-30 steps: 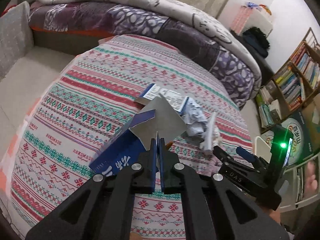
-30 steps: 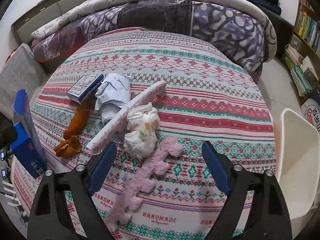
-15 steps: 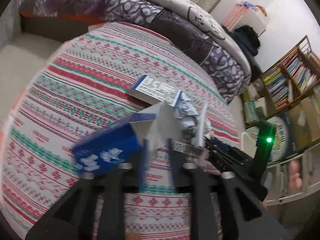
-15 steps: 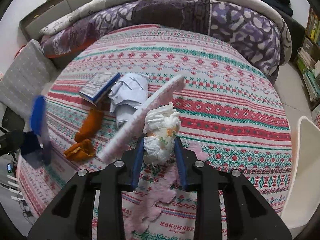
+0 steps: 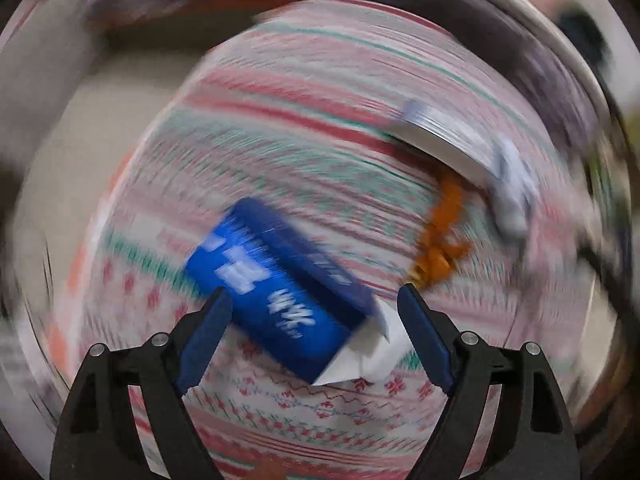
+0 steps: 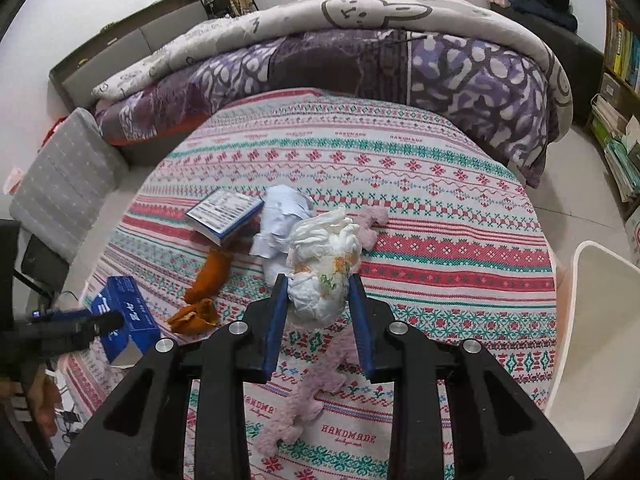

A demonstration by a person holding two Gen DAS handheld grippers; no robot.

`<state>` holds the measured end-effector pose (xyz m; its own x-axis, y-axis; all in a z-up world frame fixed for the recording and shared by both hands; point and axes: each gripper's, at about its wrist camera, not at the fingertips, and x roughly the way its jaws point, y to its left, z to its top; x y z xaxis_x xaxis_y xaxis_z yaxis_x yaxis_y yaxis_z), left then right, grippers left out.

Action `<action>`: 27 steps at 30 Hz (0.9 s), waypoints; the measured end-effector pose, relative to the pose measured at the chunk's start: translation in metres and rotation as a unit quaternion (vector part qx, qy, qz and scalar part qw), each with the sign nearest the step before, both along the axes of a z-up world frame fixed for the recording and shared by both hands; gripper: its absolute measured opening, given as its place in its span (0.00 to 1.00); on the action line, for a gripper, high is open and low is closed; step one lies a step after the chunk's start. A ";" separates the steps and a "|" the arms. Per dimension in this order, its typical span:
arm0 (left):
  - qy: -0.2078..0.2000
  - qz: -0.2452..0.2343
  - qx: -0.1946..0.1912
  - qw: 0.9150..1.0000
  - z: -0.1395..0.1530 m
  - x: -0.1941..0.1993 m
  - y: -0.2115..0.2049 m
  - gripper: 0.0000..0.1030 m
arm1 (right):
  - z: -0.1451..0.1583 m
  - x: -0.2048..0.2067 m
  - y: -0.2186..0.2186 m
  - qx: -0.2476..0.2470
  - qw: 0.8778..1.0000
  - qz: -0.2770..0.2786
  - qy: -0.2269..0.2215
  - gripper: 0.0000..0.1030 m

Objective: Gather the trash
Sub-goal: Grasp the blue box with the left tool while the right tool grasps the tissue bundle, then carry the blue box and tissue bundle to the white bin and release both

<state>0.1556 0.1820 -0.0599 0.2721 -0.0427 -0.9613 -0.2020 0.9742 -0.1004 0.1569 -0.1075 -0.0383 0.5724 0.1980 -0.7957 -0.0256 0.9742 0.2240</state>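
My right gripper is shut on a crumpled white wad with orange and green print, held a little above the patterned bedspread. The left wrist view is badly blurred. In it a blue carton with a torn white end lies on the bedspread between the wide jaws of my left gripper. Those jaws are opening and the pads stand clear of the carton. The right wrist view shows the same blue carton near the bed's left edge, under the left gripper's dark fingers.
Left of the wad lie a small blue-and-white box, crumpled paper and an orange cloth. A pink fuzzy strip lies under my right gripper. A white bin stands at the right, a folded quilt at the back.
The left gripper opened and let the blue carton drop onto the bedspread. The right gripper closed on the white wad and lifted it slightly.
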 end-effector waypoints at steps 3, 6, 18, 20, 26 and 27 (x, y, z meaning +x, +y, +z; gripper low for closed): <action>0.007 0.115 -0.044 0.992 -0.008 -0.015 0.025 0.80 | 0.006 -0.004 0.001 0.008 1.000 0.001 -0.009 0.28; 0.006 0.174 -0.060 0.983 -0.018 -0.020 0.030 0.80 | 0.013 -0.008 0.001 0.023 1.000 0.002 -0.020 0.28; 0.010 0.228 -0.064 0.971 -0.032 -0.004 0.019 0.53 | 0.020 -0.017 -0.007 0.014 0.999 0.011 -0.034 0.28; -0.006 0.216 -0.069 0.974 -0.026 -0.003 0.018 0.52 | 0.022 -0.017 -0.009 0.019 0.999 0.008 -0.037 0.28; -0.108 0.141 -0.064 0.982 0.029 -0.008 -0.002 0.48 | 0.034 -0.022 -0.015 0.023 0.998 0.000 -0.057 0.28; -0.123 0.130 -0.064 0.982 0.038 -0.010 -0.007 0.48 | 0.036 -0.024 -0.016 0.021 0.998 -0.002 -0.063 0.28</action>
<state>0.1459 0.1750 -0.0222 0.5124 -0.0563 -0.8569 -0.3976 0.8689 -0.2948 0.1332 -0.1235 -0.0021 0.6680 0.2268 -0.7088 -0.0526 0.9644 0.2591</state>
